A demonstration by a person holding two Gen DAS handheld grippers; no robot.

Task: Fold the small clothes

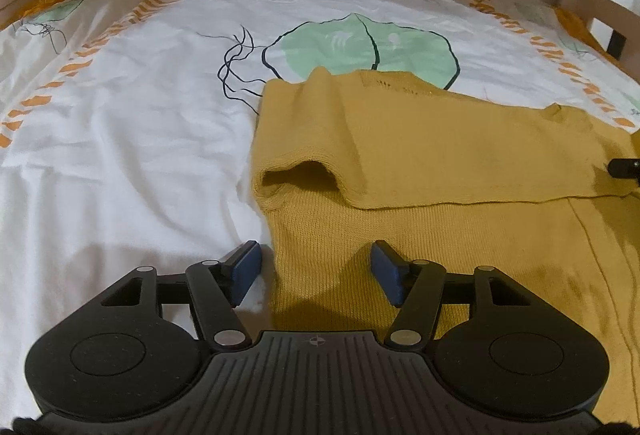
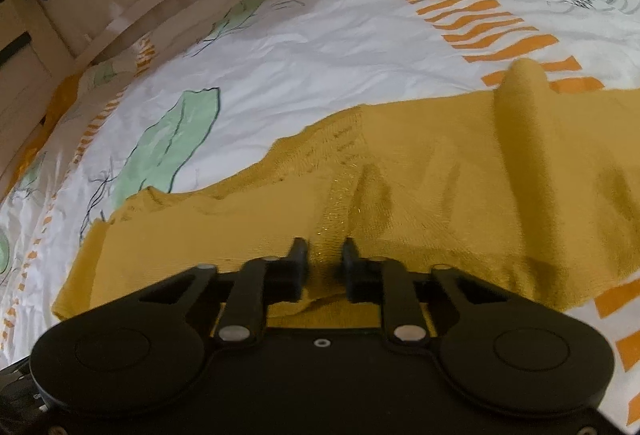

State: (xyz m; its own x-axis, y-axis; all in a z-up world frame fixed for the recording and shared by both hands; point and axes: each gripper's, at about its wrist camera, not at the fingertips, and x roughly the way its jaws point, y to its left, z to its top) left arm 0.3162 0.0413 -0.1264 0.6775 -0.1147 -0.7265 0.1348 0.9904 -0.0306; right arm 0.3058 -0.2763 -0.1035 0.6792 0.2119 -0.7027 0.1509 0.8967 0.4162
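Spread across a leaf-printed bedsheet (image 1: 120, 139), the mustard sweater (image 1: 420, 163) is straddled at its 9 o'clock edge by the wide-spread left gripper (image 1: 316, 275), while the right gripper (image 2: 325, 267), jaws nearly together, appears to pinch knit and should be lifted evenly.

Black left gripper (image 1: 316, 275), blue-padded fingers (image 1: 246, 271) (silver pivot screws).

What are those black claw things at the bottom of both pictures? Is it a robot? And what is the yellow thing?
No robot. A person holds a tool in each hand, and each tool carries a camera looking along its two fingers, so there is one picture per hand. The yellow thing is a knitted sweater lying on a bed sheet printed with green leaves. The left hand-held gripper is open over the sweater's edge, holding nothing. The right hand-held gripper has its fingers close together, pinching a fold of the sweater.
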